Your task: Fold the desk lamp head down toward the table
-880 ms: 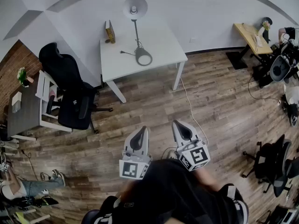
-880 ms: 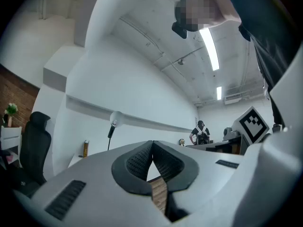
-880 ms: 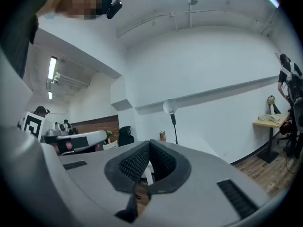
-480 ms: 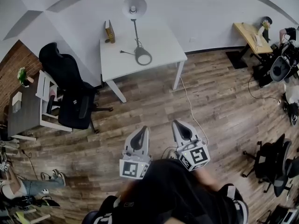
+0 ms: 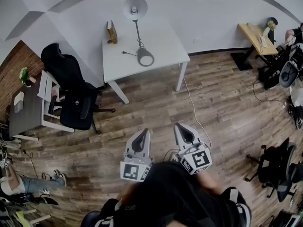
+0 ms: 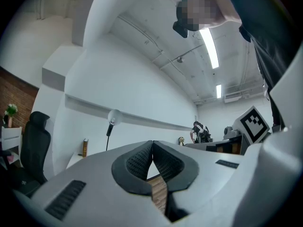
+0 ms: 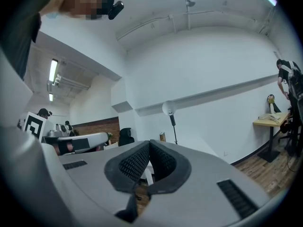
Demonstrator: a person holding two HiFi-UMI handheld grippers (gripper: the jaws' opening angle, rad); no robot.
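Desk lamp [image 5: 138, 32] upright on white table [image 5: 161, 44], head [image 5: 135, 7] raised, round base [image 5: 145, 57] mid-table, left gripper [image 5: 140, 139] and right gripper [image 5: 183, 132] closed, empty, well short of table.

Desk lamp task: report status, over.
Left gripper, right gripper shut, empty. Desk lamp upright on table, not folded, out of reach. Black chair beside table, not in path.

This is an open-plan office. In the head view, a white rectangular table [image 5: 161, 46] with a grey round-headed desk lamp [image 5: 135, 7] stands at 12 o'clock on a brown wood-plank floor [image 5: 222, 112]. A black high-backed swivel chair [image 5: 75, 100] sits at 10 o'clock beside a dark grey desk [image 5: 26, 115] at 9. A light wooden-topped desk [image 5: 253, 34] is at 2, and more black swivel chairs [image 5: 274, 167] are at 4. Long fluorescent ceiling strips [image 6: 209, 48] show in the left gripper view.
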